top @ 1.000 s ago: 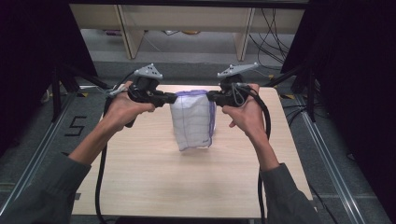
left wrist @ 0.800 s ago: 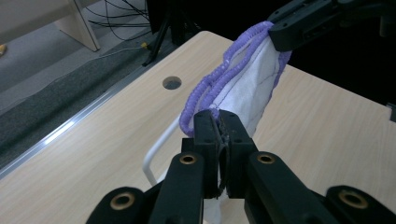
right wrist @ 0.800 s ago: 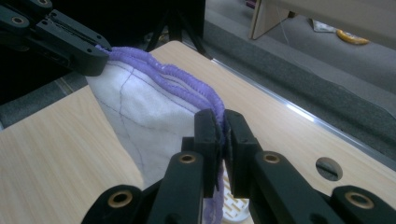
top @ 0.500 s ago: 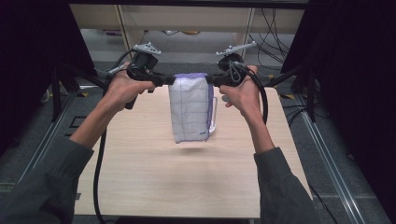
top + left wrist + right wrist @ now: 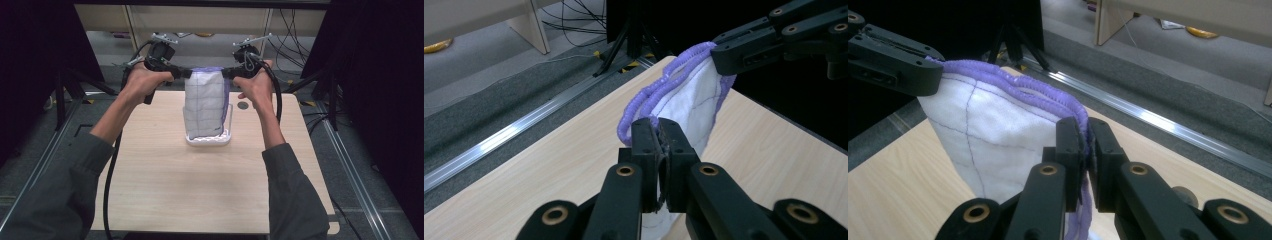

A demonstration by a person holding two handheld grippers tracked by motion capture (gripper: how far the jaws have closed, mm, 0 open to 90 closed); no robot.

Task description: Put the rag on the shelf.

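A white quilted cloth (image 5: 204,107) with a purple ribbed hem hangs over the far half of the wooden table (image 5: 165,190). My left gripper (image 5: 186,74) is shut on the hem's left top corner and my right gripper (image 5: 226,74) on its right top corner. The hem is stretched level between them. The cloth's lower end reaches into a white, clear-walled holder (image 5: 227,139). In the left gripper view, the jaws (image 5: 656,135) pinch the purple hem of the cloth (image 5: 689,100), with the other gripper (image 5: 764,45) beyond. In the right gripper view, the jaws (image 5: 1084,135) clamp the hem of the cloth (image 5: 993,135).
A small dark round spot (image 5: 242,105) sits on the table right of the holder. Metal rails (image 5: 45,160) run along both sides of the table. Behind it stand a wooden shelf (image 5: 200,20), black stand legs (image 5: 75,85) and loose cables (image 5: 295,30).
Both hands have risen and moved away from the person, carrying the cloth with them. The cloth now hangs taller, and the white holder under its lower end has come into sight.
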